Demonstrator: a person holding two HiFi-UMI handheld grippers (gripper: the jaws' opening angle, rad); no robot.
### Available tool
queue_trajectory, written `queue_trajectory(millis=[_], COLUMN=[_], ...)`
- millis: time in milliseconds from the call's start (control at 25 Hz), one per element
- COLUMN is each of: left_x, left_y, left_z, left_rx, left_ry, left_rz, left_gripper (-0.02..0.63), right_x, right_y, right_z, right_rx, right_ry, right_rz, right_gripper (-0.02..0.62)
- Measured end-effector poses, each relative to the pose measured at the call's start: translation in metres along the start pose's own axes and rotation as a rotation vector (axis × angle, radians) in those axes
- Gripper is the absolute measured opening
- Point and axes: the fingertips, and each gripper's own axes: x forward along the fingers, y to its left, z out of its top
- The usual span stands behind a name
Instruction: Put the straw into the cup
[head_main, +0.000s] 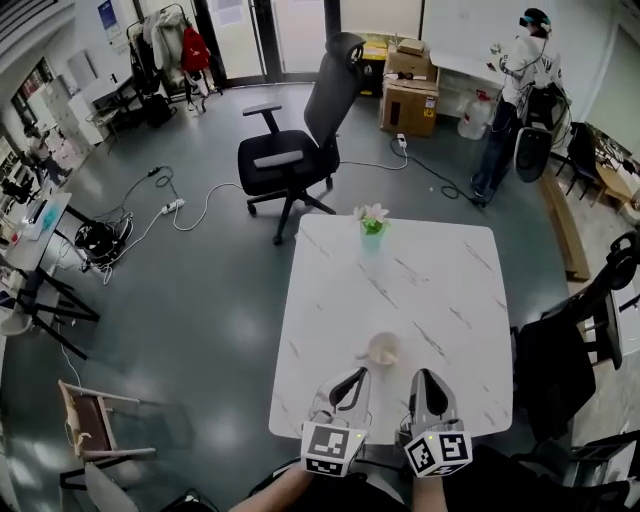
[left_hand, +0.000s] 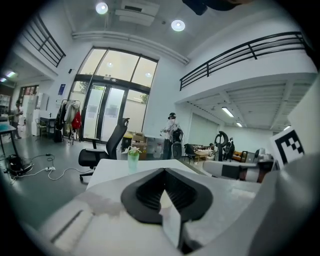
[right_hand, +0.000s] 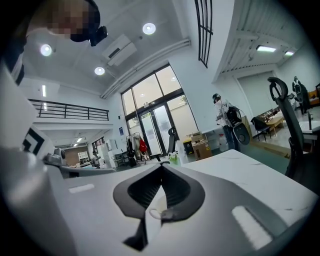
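While the left hand-held gripper (head_main: 360, 373) and right hand-held gripper (head_main: 421, 374) are squeezed shut on nothing, the cup (head_main: 383, 349) sits just ahead between them on the bench (head_main: 430, 270) | mouth up, probably so a straw drops in | straw: not seen

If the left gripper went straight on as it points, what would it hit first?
Likely the cup just ahead of the left gripper, though depth is unclear and it might skim past.
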Motion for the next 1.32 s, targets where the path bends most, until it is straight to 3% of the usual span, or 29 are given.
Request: queue_trajectory(millis=[560,1320], left_x=[-0.014,-0.027], left_y=[-0.012,-0.001], left_z=[0.046,0.046], left_rx=[0.034,0.027], left_ry=[-0.135,-0.160], left_rz=[0.007,0.034], left_gripper=[0.002,0.002], right_x=[-0.013,-0.013], right_y=[0.044,0.048], right_z=[0.028,0.027], right_rx=[-0.075,-0.105], right_ry=[-0.033,-0.028], right_rz=[0.074,0.062], right_gripper=[-0.009,-0.009])
